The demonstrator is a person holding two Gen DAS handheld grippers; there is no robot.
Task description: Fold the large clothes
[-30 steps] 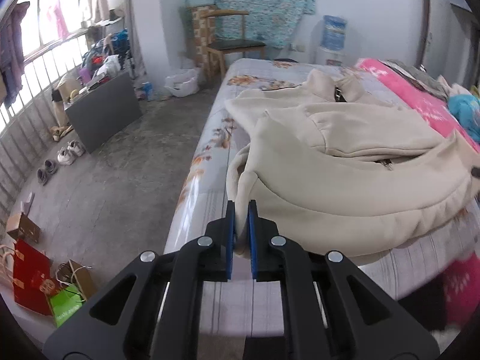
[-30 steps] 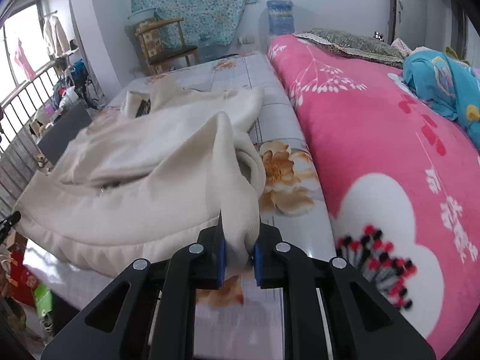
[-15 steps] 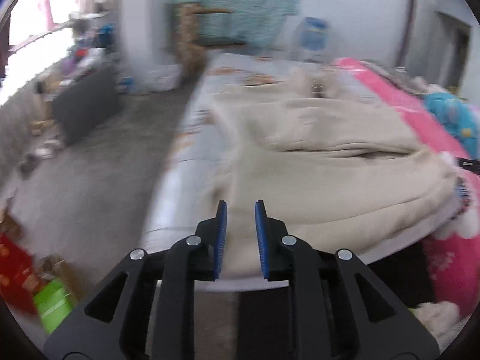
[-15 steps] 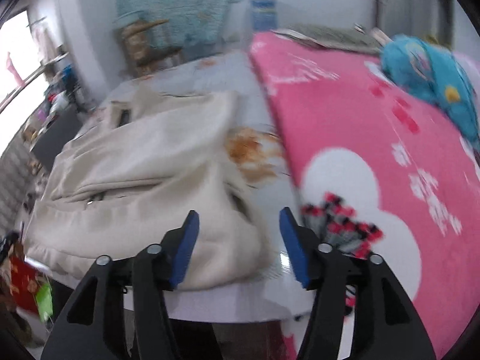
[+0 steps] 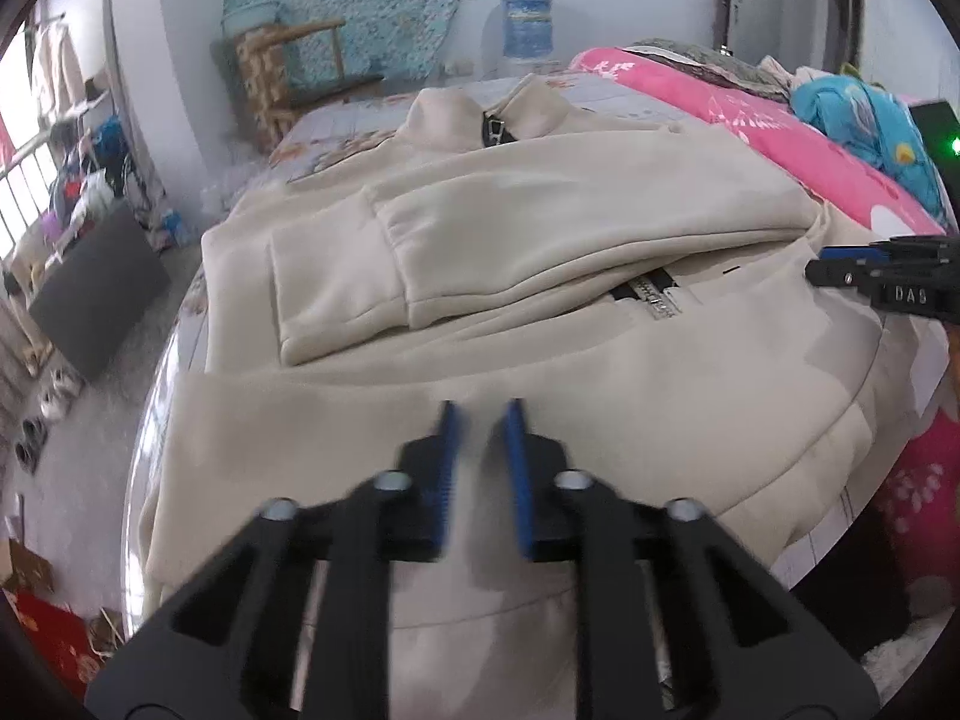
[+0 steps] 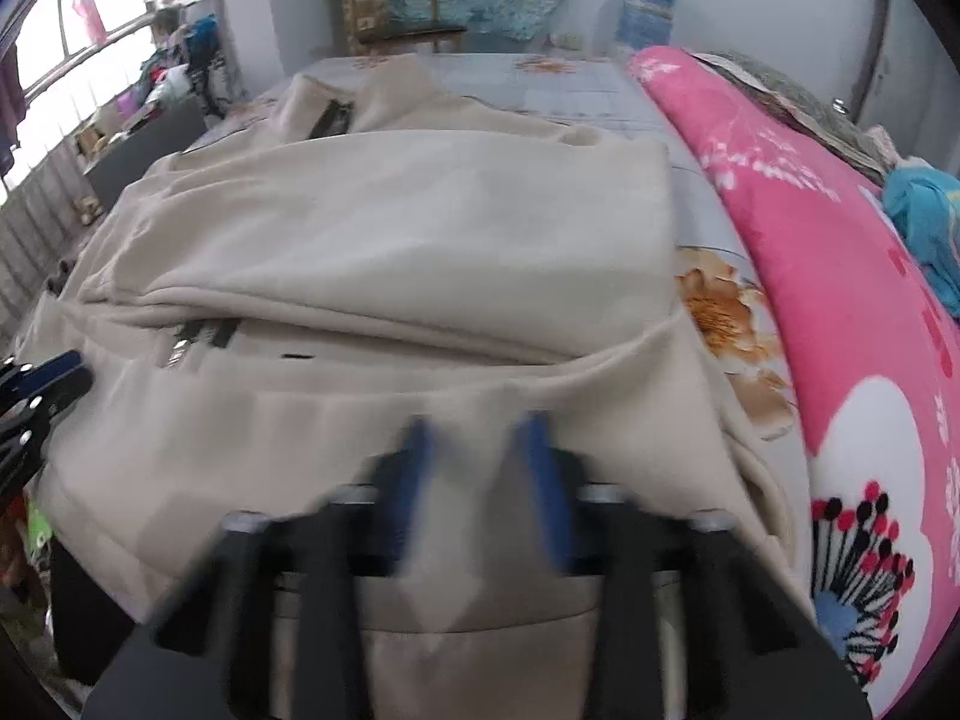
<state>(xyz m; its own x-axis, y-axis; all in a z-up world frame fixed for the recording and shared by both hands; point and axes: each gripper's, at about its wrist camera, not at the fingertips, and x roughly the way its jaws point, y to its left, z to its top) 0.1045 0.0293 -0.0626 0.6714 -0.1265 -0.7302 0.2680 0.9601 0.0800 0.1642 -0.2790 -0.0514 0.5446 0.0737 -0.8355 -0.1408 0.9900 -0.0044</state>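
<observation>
Both grippers have let go: left gripper point(image 5: 478, 420) and right gripper point(image 6: 477, 438) now hover with jaws parted and empty over the near hem of the cream jacket point(image 5: 540, 276), which a second ago they pinched. It lies sleeve-folded on the bed point(image 6: 600, 90), ready for the next fold.

Cream zip jacket point(image 6: 384, 252), folded, across bed point(image 6: 588, 90). Right gripper point(image 6: 477, 450) at 6 o'clock, blurred, jaws apart above hem. Pink blanket point(image 6: 840, 276) at 3 o'clock. Left gripper point(image 6: 36, 384) tip at 9 o'clock.
</observation>
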